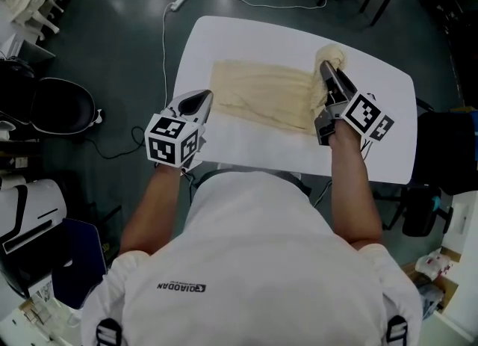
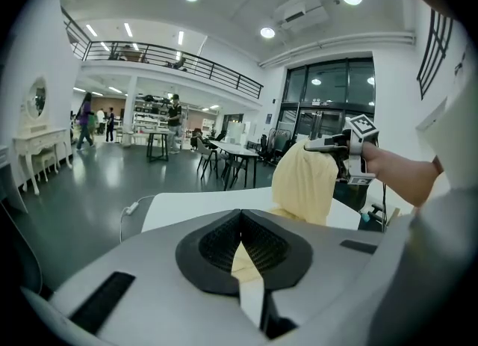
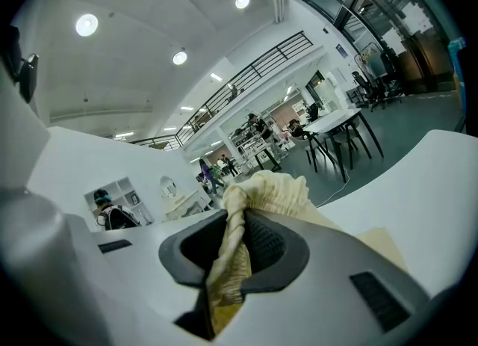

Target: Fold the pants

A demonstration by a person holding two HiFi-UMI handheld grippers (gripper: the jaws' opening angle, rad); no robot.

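— Left tool point(image 1: 203, 98) is clamped on a thin edge of the pants point(image 1: 258, 98) at their near left corner. The right tool point(image 1: 326, 68) is clenched on a bunched handful at the opposite end. Which step would you call this?

— I'd judge it the first fold. The right end is gathered and raised off the tabletop point(image 1: 246, 38). The rest lies flat across the middle of it, long side running left to right.

— How should it be done well?

— Don't let go with either grip until the cloth is laid down. The left one has only a sliver of fabric between its pads, so a hard pull against it could slip the corner free. Better to treat it as the anchor and let the right carry its end over toward it. Hold the raised end low, so the fabric rolls over itself and does not drag the flat part along. Aim edge onto edge, then release.

— What could spoil it?

— The right grip holds a wad, not a flat hem. That end may land rumpled and need smoothing afterwards.

— And the count?

— One pair of pants, cream-coloured. Two tools, both gripping it. One white tabletop. One white cable point(image 1: 165, 34) trailing over the floor beside it.
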